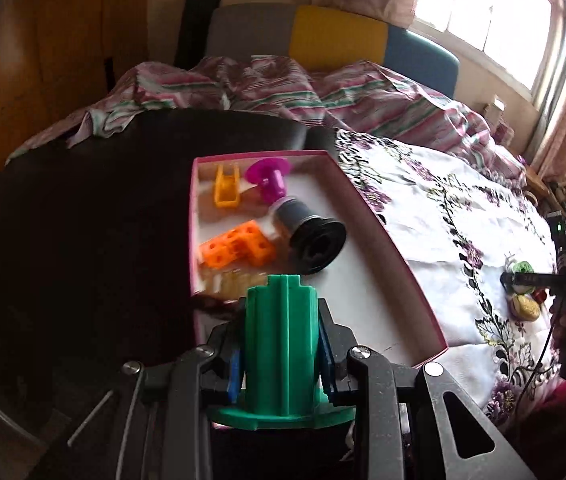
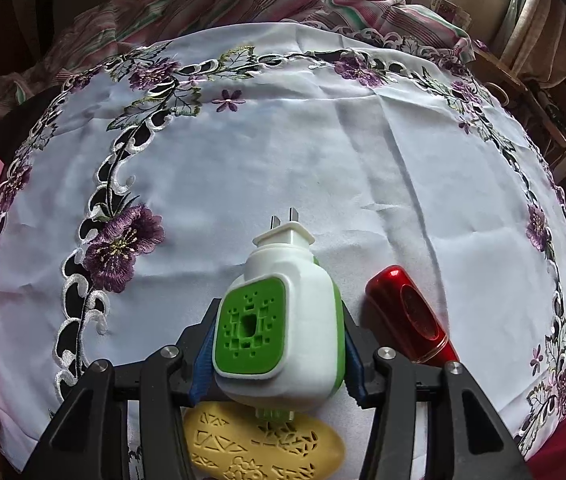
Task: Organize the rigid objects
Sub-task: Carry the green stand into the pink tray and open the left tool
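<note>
Already in the pink tray: five pieces. Left gripper clasps green spool; right gripper clasps plug-in device. Red case, yellow oval remain on cloth.

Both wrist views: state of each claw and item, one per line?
Left claw: shut on green spool, above the tray's near end.
Right claw: shut on plug-in, prongs pointing away.
Tray: holds black spool, on its side.
Red case: lying on cloth.
</note>
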Demonstrator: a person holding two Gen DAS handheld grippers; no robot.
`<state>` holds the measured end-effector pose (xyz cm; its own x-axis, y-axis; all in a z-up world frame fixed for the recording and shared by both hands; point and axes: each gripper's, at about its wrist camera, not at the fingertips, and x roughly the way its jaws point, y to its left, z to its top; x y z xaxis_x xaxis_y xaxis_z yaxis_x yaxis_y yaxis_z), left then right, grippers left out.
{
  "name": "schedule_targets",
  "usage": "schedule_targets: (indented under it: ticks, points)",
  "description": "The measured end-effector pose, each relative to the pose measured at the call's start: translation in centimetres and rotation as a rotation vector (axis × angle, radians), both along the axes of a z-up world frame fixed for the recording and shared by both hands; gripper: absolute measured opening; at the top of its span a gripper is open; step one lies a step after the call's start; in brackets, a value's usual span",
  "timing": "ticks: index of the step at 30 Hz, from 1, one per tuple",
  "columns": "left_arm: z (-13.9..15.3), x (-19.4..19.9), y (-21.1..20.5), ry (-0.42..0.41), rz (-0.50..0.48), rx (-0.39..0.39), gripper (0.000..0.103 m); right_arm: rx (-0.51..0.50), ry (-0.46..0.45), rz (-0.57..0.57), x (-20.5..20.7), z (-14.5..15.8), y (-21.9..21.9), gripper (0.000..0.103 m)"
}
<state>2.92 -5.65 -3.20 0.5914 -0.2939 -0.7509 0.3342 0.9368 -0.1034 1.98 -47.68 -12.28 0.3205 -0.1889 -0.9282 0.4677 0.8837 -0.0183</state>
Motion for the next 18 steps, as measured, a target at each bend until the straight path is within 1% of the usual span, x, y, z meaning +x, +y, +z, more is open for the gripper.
schedule_targets:
  ticks: [7, 10, 13, 15, 17, 18]
  points:
    - [0.0, 1.2, 4.4, 0.039, 0.100, -0.070, 0.030, -0.033, 0.006, 0.025, -0.1, 0.1, 0.2, 0.052]
    - [0.1, 2.1, 5.5, 0.046, 0.125, -0.098, 0.030, -0.038, 0.008, 0.031, 0.0, 0.1, 0.2, 0.052]
    - [0.1, 3.4, 6.1, 0.075, 0.132, -0.150, 0.030, -0.041, 0.008, 0.034, -0.2, 0.2, 0.4, 0.052]
    - [0.1, 4.5, 5.8, 0.102, 0.119, -0.190, 0.030, -0.042, 0.009, 0.037, -0.2, 0.3, 0.5, 0.052]
    - [0.2, 5.8, 5.3, 0.114, 0.111, -0.215, 0.030, -0.042, 0.009, 0.039, -0.2, 0.3, 0.6, 0.052]
    - [0.1, 6.6, 4.9, 0.118, 0.105, -0.216, 0.030, -0.043, 0.009, 0.040, -0.2, 0.3, 0.6, 0.052]
